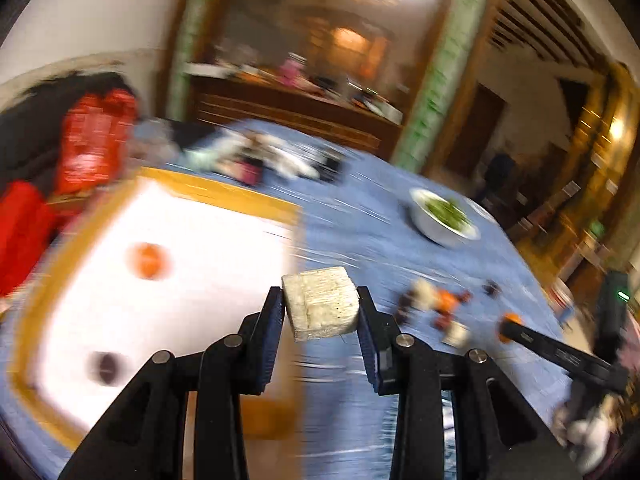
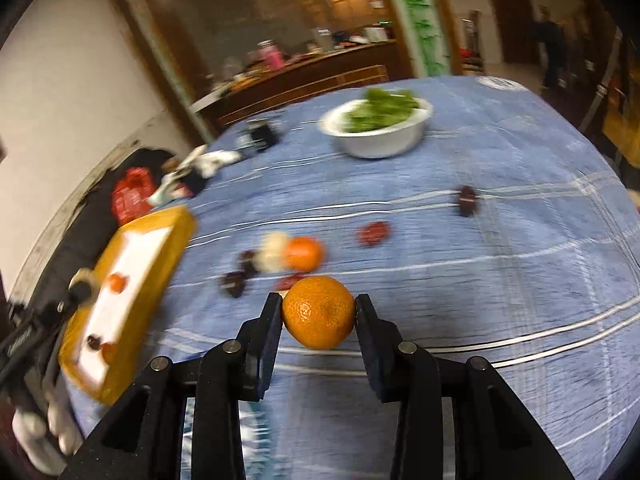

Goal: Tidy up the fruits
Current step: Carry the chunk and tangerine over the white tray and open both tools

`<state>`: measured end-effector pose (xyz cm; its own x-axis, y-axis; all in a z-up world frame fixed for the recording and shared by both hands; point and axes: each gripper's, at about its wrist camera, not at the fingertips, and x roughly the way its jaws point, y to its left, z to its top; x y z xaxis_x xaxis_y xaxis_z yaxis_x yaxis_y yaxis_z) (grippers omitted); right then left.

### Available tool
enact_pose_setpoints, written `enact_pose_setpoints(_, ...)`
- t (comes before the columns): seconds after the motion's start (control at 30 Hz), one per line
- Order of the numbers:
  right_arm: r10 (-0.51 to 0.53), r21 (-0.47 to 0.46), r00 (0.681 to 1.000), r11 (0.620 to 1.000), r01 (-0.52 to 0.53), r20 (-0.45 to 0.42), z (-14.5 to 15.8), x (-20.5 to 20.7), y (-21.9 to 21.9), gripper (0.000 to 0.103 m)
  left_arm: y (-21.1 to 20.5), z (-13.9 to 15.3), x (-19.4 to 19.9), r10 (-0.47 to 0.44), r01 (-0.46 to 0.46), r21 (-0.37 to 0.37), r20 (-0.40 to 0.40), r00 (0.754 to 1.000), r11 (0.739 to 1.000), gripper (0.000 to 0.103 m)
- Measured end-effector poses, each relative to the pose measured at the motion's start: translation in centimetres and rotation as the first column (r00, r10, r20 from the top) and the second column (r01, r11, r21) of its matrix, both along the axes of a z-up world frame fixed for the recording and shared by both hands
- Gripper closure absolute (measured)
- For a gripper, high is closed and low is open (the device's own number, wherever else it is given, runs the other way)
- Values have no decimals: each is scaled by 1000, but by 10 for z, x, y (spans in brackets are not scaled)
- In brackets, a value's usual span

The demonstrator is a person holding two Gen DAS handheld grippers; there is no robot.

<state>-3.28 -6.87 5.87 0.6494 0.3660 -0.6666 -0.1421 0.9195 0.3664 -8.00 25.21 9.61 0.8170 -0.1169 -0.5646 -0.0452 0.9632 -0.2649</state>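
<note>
My left gripper is shut on a pale whitish fruit chunk, held above the right edge of a yellow-rimmed white tray. The tray holds an orange and a dark fruit. My right gripper is shut on an orange, held above the blue tablecloth. The tray also shows in the right wrist view at the left, with the left gripper over it. Loose fruits lie on the cloth: an orange, a pale piece, dark pieces and a red piece.
A white bowl of greens stands far on the table, also seen in the left wrist view. Clutter and a red bag sit at the far left edge. A dark fruit lies to the right. The frames are motion-blurred.
</note>
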Motion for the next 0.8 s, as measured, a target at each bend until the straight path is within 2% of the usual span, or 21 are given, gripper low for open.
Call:
enact_pose_setpoints(0.1,95,35,996,995,-95,0,11,-3,37,62,41,-4,-10,134,-134,11,-3,991,991,69)
enact_pose_setpoints(0.23,244,62,970,968,-243,-5,20,-7,104,62,83,-17,-14,223,-225,-33,-42,974,974,68)
enact_pose_setpoints(0.43,388,74,920,920,-384,-58,13,-9,187,62,107,-34,-22,244,-249,-67,-72,967,966,68)
enact_pose_setpoints(0.7,468,26,876,883,-468,-116,-6,-5,260,61,135,-49,-30,276,-285,-121,-87,957,951,68)
enact_pose_setpoints(0.8,477,-5,871,877,-481,-113,-9,-7,278,61,141,-48,-33,272,-282,-142,-81,959,949,62)
